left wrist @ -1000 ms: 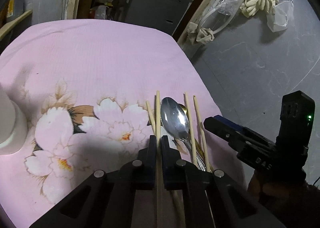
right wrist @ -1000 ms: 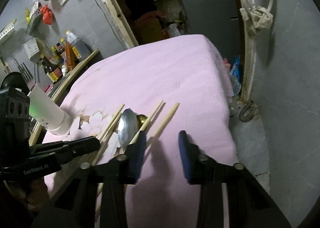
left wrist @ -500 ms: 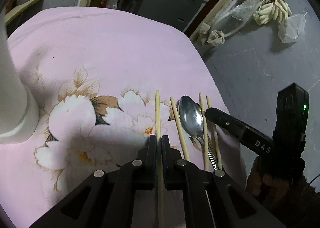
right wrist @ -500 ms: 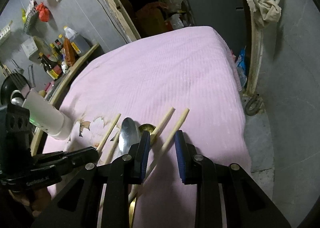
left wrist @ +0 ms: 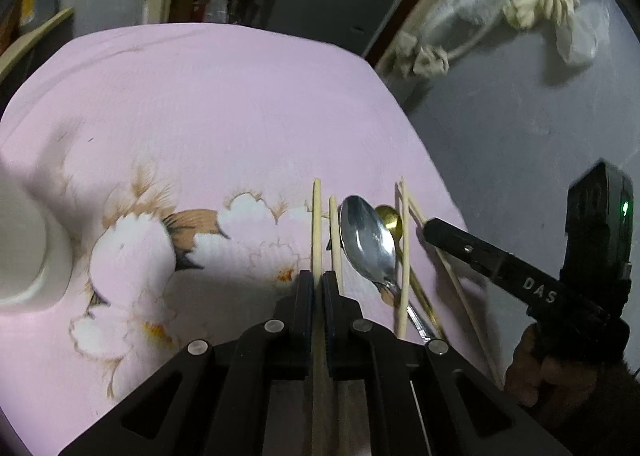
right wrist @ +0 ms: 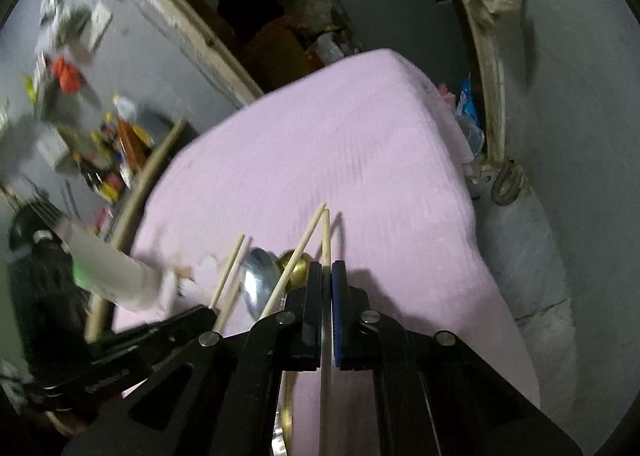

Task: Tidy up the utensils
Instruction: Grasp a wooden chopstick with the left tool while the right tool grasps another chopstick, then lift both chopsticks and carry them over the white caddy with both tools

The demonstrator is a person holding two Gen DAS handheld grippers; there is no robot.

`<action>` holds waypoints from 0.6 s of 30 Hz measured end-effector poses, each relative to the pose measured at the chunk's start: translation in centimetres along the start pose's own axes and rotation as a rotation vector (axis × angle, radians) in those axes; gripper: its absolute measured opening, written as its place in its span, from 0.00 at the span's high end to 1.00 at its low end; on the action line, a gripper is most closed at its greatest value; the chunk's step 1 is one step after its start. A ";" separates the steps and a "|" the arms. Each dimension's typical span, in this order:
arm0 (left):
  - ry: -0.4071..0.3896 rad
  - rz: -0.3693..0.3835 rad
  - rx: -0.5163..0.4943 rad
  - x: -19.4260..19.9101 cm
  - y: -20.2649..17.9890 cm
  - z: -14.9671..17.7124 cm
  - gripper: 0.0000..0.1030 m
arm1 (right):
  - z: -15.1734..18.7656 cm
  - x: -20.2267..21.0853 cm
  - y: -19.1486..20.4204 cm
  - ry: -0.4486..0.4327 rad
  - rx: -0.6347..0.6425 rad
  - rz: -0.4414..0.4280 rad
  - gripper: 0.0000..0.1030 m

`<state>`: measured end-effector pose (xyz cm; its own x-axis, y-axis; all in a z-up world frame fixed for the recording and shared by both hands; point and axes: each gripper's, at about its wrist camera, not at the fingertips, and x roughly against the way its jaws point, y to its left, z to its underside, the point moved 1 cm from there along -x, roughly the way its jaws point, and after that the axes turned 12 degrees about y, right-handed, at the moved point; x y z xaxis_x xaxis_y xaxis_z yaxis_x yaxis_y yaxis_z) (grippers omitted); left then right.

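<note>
My left gripper is shut on a wooden chopstick that points forward over the pink floral cloth. Beside it lie another chopstick, a silver spoon, a gold spoon and two more chopsticks. My right gripper is shut on the rightmost chopstick; it shows in the left wrist view at the right. In the right wrist view the silver spoon, the gold spoon and a crossing chopstick lie left of it.
A white cylindrical container stands at the cloth's left; it also shows in the right wrist view. The cloth's right edge drops to a grey floor. A shelf with bottles is at the far left.
My right gripper has closed on the rightmost chopstick. My left gripper keeps its chopstick and has shifted slightly, with the container sliding left in its view.
</note>
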<state>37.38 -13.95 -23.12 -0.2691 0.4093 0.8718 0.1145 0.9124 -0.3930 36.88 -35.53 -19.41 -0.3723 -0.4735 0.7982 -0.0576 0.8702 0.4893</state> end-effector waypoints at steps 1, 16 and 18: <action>-0.018 0.018 0.019 0.5 0.3 0.2 0.95 | 0.1 0.6 0.2 -0.018 -0.004 -0.010 0.96; -0.299 0.098 0.041 13.9 2.6 1.8 0.95 | 1.7 8.3 8.5 -0.225 0.077 -0.079 0.96; -0.320 0.102 0.039 15.4 3.0 1.7 0.95 | 1.8 9.3 10.5 -0.253 0.095 -0.091 0.96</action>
<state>31.99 -4.87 -11.36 -0.5457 0.4699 0.6938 0.1216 0.8636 -0.4893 31.13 -30.53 -7.49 -0.5803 -0.5120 0.6333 -0.1839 0.8400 0.5105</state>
